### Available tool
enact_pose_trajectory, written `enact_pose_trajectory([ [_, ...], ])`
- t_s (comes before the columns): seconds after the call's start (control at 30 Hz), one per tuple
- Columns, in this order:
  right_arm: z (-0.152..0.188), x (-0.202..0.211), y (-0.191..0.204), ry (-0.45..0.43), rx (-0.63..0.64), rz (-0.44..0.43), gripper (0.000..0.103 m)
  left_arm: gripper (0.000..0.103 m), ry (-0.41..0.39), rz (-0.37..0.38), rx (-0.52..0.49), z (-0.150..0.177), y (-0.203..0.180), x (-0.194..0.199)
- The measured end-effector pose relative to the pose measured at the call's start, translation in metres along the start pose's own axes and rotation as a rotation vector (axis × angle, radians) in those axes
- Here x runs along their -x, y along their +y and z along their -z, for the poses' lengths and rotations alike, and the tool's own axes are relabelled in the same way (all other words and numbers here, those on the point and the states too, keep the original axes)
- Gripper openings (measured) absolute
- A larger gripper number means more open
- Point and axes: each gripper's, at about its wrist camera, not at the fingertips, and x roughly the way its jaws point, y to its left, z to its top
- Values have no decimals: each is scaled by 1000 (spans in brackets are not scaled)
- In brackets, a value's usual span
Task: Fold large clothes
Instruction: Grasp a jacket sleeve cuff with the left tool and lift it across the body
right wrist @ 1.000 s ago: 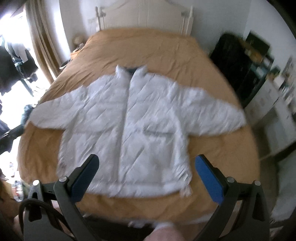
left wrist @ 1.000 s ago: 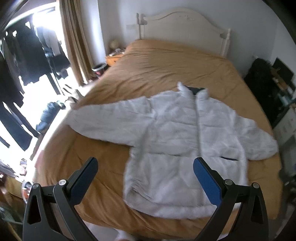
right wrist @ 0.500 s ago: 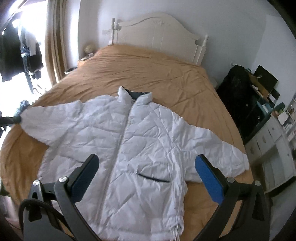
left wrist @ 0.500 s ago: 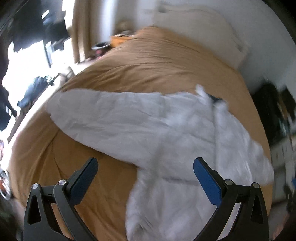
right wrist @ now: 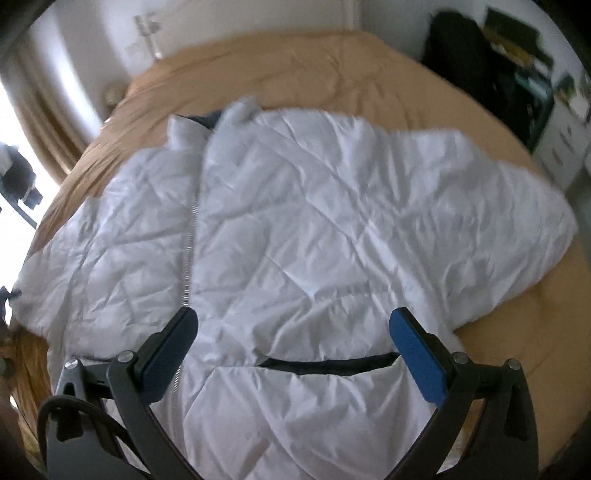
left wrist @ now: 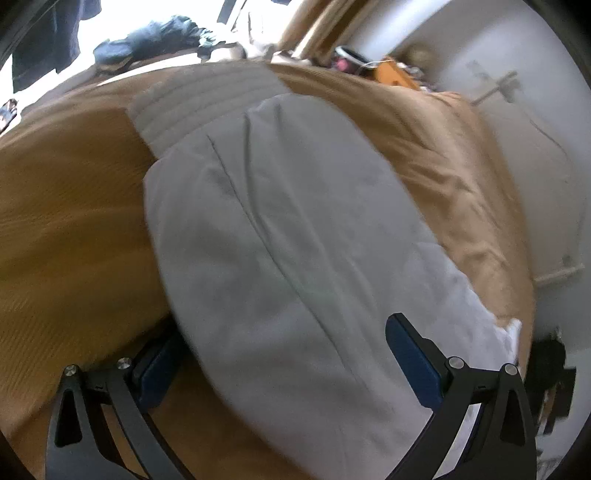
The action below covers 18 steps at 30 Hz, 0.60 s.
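Note:
A white quilted jacket (right wrist: 295,229) lies spread face up on a bed with an orange-brown cover (right wrist: 303,70), zipper down the front and a dark pocket slit (right wrist: 328,363) near the hem. My right gripper (right wrist: 291,350) is open, just above the jacket's front near the pocket. In the left wrist view the jacket's left sleeve (left wrist: 280,236) fills the frame, its ribbed cuff (left wrist: 199,99) at the far end. My left gripper (left wrist: 280,362) is open and straddles the sleeve, with its left finger (left wrist: 155,369) low beside the sleeve's edge.
The white headboard (right wrist: 147,29) stands against the far wall. Dark clutter and white drawers (right wrist: 517,81) stand right of the bed. Curtains and a bright window (right wrist: 22,122) are to the left, with dark clothes (left wrist: 147,33) and a nightstand (left wrist: 391,74) beyond the bed.
Both grippers have dropped closer to the jacket. The left one has swung left down onto the sleeve; the right one has moved in over the jacket's front. Both stay open.

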Motion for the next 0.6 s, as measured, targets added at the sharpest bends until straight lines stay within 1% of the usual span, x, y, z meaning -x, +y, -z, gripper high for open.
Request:
enact_pose_trajectory([
  [0.03,2,-5,-5,12,-26,-2,103,102,-28,-2,-5,-2,3,1],
  [0.07,2,-7,-7,17,-34,-3,103,97,-66,-8,-1,-6,2,4],
  [0.1,3,-11,-9,23,-35,-2,103,67,-107,-12,-4,-10,0,10],
  [0.13,4,-14,-9,24,-31,3,103,41,-108,-45,-13,-15,-1,10],
  [0.17,4,-15,-10,19,-25,12,103,13,-73,-58,-24,-22,-3,8],
  [0.2,4,-16,-10,8,-20,24,103,10,-57,-45,-27,-26,-7,9],
  [0.23,5,-16,-11,-2,-20,38,103,9,-77,-37,-30,-28,-12,18],
  [0.3,0,-21,-15,-11,-23,39,103,8,-150,41,-44,-25,-24,50],
  [0.33,-1,-23,-16,-14,-24,39,103,8,-202,71,-70,-21,-36,70],
  [0.4,-6,-28,-20,-14,-23,30,103,7,-282,121,-152,-10,-65,108],
  [0.43,-9,-29,-22,-19,-25,27,103,7,-326,156,-211,0,-88,130],
  [0.47,-12,-30,-24,-24,-28,26,103,7,-354,189,-255,9,-106,149],
  [0.5,-16,-32,-26,-34,-33,21,103,7,-390,248,-310,25,-130,173],
  [0.6,-25,-32,-34,-79,-41,10,103,7,-399,377,-418,66,-188,204],
])
